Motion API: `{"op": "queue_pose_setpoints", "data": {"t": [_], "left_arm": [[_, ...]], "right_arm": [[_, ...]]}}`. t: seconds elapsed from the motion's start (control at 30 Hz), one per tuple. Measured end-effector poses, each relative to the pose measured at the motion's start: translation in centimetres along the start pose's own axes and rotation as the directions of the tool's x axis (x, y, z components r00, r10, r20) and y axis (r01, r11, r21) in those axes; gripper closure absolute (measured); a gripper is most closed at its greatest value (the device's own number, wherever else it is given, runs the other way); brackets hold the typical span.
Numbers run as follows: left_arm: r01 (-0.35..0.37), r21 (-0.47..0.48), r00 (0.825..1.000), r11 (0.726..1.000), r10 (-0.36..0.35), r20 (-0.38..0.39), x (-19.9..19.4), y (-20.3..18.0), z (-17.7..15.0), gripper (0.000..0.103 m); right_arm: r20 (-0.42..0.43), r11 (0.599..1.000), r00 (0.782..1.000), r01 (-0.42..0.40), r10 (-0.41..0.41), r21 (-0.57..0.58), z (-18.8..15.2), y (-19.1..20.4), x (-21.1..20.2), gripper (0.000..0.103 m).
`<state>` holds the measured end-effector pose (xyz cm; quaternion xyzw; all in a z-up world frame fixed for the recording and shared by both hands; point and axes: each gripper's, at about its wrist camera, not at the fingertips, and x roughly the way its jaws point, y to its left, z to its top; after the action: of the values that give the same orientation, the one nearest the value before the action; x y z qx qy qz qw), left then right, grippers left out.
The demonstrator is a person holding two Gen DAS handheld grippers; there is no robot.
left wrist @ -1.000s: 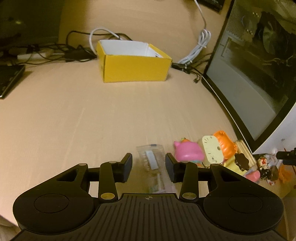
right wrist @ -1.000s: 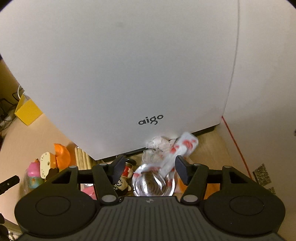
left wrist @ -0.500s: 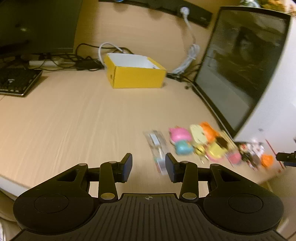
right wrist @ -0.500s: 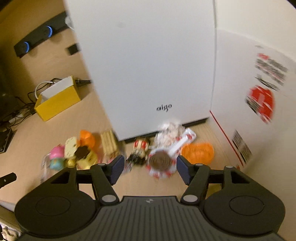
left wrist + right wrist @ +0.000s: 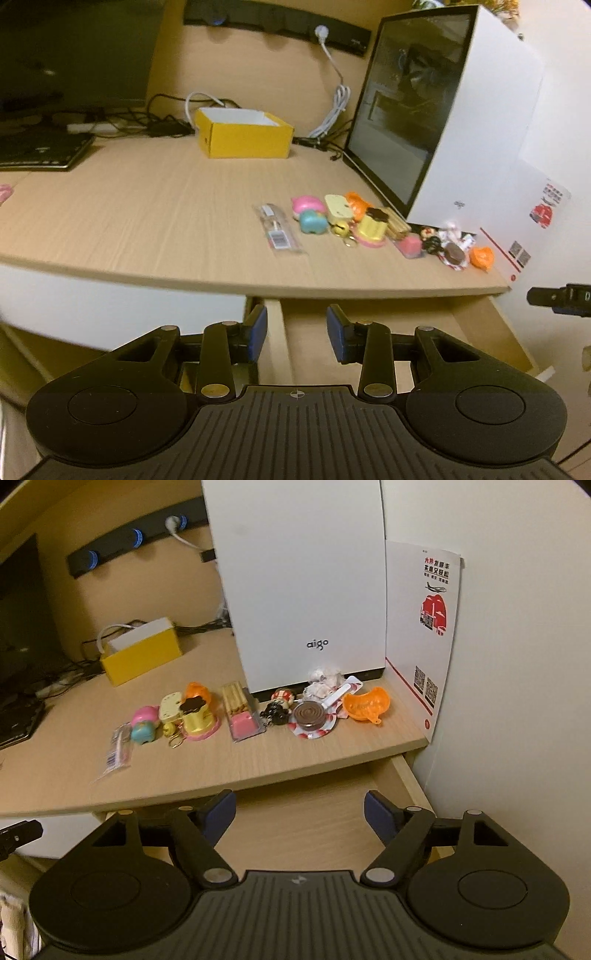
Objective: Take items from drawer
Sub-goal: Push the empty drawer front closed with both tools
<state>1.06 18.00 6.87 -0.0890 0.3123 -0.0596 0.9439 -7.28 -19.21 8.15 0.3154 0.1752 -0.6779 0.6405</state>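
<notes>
Right under both hand-held grippers lies the open drawer (image 5: 314,812), its pale wooden floor bare wherever the views reach it. The left hand-held gripper (image 5: 295,334) hangs over the drawer's left wall with its jaws closing on nothing; the right hand-held gripper (image 5: 300,814) sits over the drawer's right half, jaws opening, likewise empty. Both point forward and down, so any item left would lie below and behind the fingertips, though the gripper bodies hide the near part of the drawer and I cannot tell if anything remains there. Beyond the desk (image 5: 184,771) edge, the toys (image 5: 192,712) stand in a row running left to right before the white computer case (image 5: 295,590), well apart from either gripper.
</notes>
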Motion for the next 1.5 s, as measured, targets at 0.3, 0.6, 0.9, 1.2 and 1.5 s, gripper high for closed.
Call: {"op": "queue_pose_setpoints", "data": {"t": [0.3, 0.6, 0.9, 1.2, 1.5], "left_arm": [[-0.069, 0.053, 0.997, 0.996, 0.070, -0.020, -4.3, -8.8, -7.9, 0.064], [-0.148, 0.053, 0.978, 0.988, 0.154, -0.142, -1.4, -12.1, -13.6, 0.064], [-0.122, 0.042, 0.983, 0.992, 0.127, -0.130, 0.5, -12.3, -14.3, 0.064], [-0.107, 0.022, 0.988, 0.994, 0.109, -0.113, 2.8, -11.4, -13.5, 0.064], [-0.113, 0.019, 0.990, 0.993, 0.114, -0.080, 6.1, -10.6, -11.0, 0.064]], "right_arm": [[0.024, 0.984, 0.990, -0.133, 0.137, -0.118, -8.2, -3.9, -4.7, 0.021], [-0.025, 0.976, 0.992, -0.125, 0.122, -0.181, -14.4, -5.5, -2.4, 0.021], [0.053, 0.961, 0.998, -0.023, 0.039, -0.274, -16.3, -4.6, -0.7, 0.021], [0.026, 0.958, 0.998, -0.041, 0.050, -0.283, -15.2, -3.5, 1.8, 0.016], [0.041, 0.959, 0.997, -0.049, 0.063, -0.280, -13.3, -2.8, 4.7, 0.016]]}}
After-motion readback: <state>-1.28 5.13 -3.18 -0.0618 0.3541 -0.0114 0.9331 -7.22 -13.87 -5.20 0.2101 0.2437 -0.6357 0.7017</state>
